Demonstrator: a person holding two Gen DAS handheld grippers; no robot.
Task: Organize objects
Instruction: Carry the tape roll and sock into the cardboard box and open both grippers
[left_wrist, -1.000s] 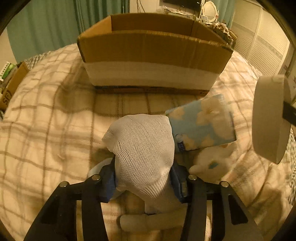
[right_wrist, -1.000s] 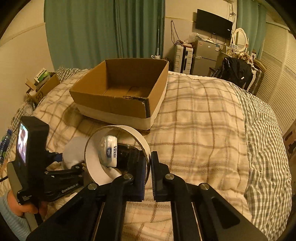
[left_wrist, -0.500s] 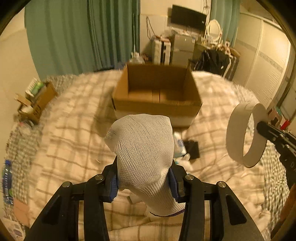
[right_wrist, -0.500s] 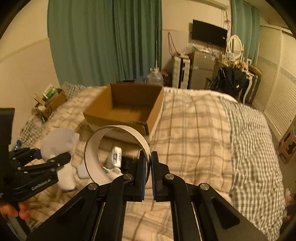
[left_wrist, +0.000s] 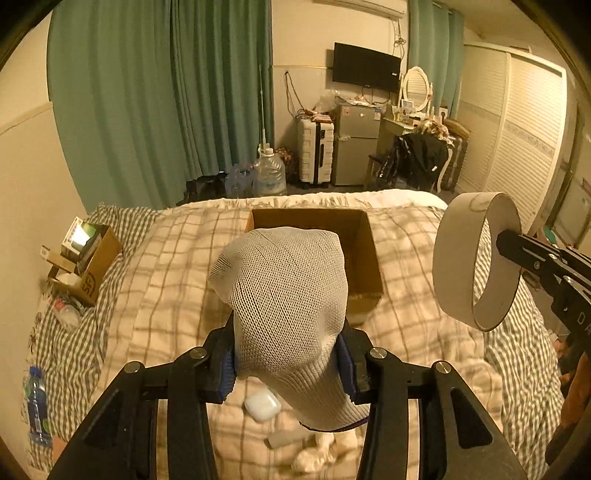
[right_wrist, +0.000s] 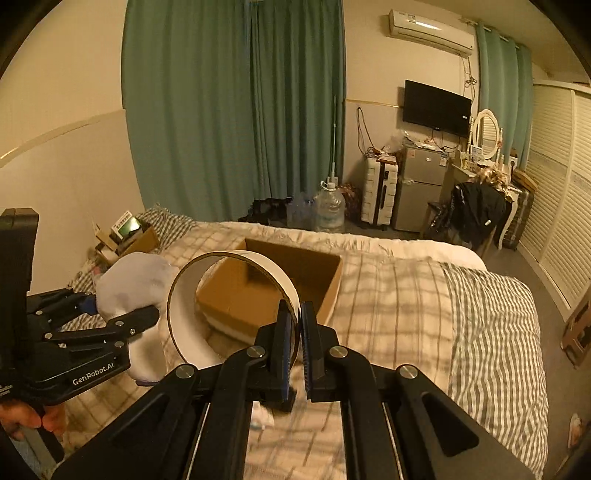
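White mesh sock (left_wrist: 284, 295), clamped in left gripper (left_wrist: 286, 360), and tape ring (right_wrist: 229, 306), pinched in right gripper (right_wrist: 295, 345), are held raised for carrying toward the open cardboard box (right_wrist: 295, 273).

Green curtains (right_wrist: 236, 110) hang at eleven o'clock, a TV (right_wrist: 437, 107) at one, a fridge (right_wrist: 421, 188) under it, a water jug (left_wrist: 269, 175) at twelve.

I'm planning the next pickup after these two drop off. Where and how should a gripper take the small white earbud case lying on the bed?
Grip the earbud case across its narrower width, coming straight down from above. It lies flat on the soft blanket, a rounded pebble shape with its top exposed, so side approaches would dig into the bedding.
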